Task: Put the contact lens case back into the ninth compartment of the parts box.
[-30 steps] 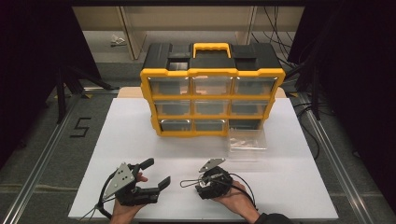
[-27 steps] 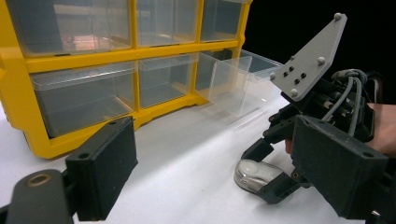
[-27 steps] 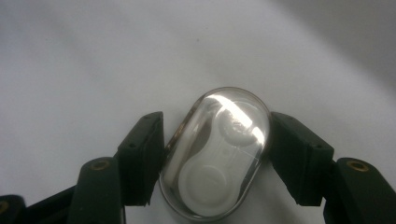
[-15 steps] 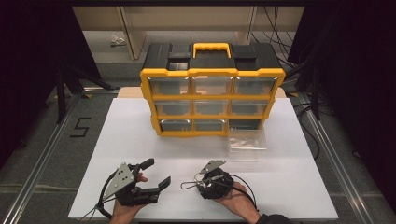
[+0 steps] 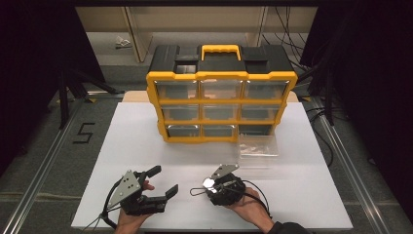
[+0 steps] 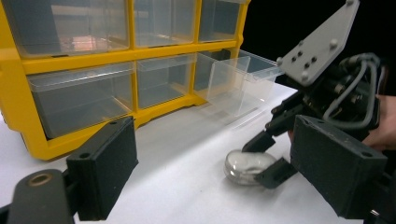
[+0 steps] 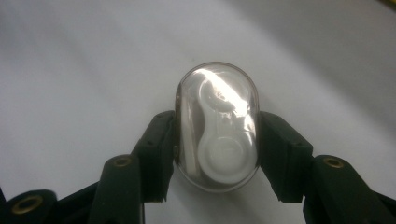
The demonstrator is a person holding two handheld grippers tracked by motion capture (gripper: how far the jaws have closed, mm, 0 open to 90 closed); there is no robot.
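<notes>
White table (image 5: 146,141) carries a yellow drawer organizer (image 5: 221,105) at the back. Near the front edge, the right gripper (image 5: 207,184) has just closed its fingers (image 7: 159,140) on a clear oval capsule (image 7: 216,126) lying on the table. Just beside it, the left gripper (image 5: 163,181) rests with fingers spread wide, holding nothing.

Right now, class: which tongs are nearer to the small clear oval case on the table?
Right. The right tongs are shut on the clear oval case, one jaw on each side. The left tongs stand open, apart from it, to its left.
</notes>
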